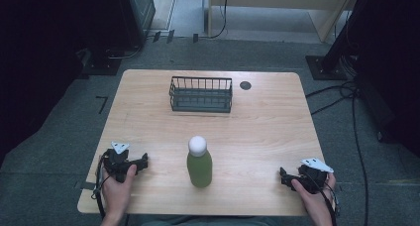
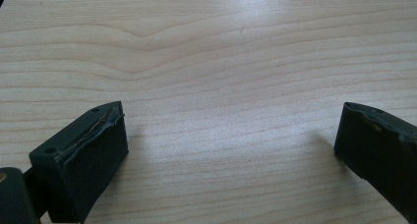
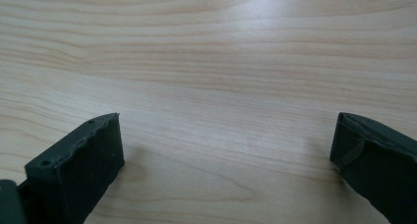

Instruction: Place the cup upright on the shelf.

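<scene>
A green bottle (image 1: pixel 199 165) with a white round cap stands upright near the front middle of the wooden table (image 1: pixel 267 132). A dark wire basket (image 1: pixel 201 94) sits at the back middle. My left gripper (image 1: pixel 142 162) rests on the table at the front left, left of the bottle and apart from it. In the left gripper view that gripper (image 2: pixel 231 130) is open over bare wood. My right gripper (image 1: pixel 283 176) rests at the front right, also apart from the bottle. In its own view the right gripper (image 3: pixel 226 135) stands open with nothing between its jaws.
A small dark round disc (image 1: pixel 245 85) sits in the tabletop right of the basket. Grey carpet (image 1: pixel 59 137) surrounds the table, with cables (image 1: pixel 356 102) on the floor at the right and dark equipment at both back corners.
</scene>
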`<state>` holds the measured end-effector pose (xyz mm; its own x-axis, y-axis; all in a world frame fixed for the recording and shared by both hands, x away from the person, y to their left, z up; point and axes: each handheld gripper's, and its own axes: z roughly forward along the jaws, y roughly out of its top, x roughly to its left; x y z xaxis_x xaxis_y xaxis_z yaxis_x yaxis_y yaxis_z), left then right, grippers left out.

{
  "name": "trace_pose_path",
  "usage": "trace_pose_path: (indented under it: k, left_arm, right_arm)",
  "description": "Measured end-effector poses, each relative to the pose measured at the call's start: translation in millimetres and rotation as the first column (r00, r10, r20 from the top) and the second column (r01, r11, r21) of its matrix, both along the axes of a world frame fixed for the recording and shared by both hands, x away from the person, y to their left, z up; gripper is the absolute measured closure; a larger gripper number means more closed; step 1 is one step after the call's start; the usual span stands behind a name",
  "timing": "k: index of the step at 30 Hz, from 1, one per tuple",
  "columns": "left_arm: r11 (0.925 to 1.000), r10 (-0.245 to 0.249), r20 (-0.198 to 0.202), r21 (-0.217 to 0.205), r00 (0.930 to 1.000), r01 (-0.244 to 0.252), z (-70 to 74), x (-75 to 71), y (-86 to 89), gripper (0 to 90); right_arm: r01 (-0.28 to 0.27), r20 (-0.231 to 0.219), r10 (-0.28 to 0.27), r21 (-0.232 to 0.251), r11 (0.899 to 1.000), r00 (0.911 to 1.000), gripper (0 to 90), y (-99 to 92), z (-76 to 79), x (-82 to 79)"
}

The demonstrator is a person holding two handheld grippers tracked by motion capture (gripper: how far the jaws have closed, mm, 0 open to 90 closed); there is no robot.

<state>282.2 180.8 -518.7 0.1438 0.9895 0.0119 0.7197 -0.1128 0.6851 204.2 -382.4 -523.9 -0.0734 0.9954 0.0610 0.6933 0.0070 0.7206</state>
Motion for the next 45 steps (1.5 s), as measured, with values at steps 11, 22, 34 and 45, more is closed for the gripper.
trace_pose_path:
  k: [11,22,34,45]
  left_arm:
    - [1.0000,0.000,0.000,0.001,1.0000,0.000,0.0,-0.1,0.0,0.0]
    - [1.0000,0.000,0.001,0.001,1.0000,0.000,-0.1,-0.1,0.0,0.0]
    - [1.0000,0.000,0.001,0.000,1.0000,0.000,-0.1,-0.1,0.0,0.0]
    - [1.0000,0.000,0.001,0.001,1.0000,0.000,-0.1,-0.1,0.0,0.0]
  right_arm:
    - [-0.103,0.064,0.101,0.026,0.994,0.9928,0.0,36.9,24.2,-2.6]
    - [-0.217,0.123,0.210,0.049,0.975,0.9700,0.0,86.6,49.4,0.4]
    - [-0.314,0.152,0.302,0.059,0.948,0.9410,0.0,122.5,61.6,-2.4]
    - [-0.378,0.167,0.362,0.074,0.923,0.9171,0.0,146.0,67.1,-5.8]
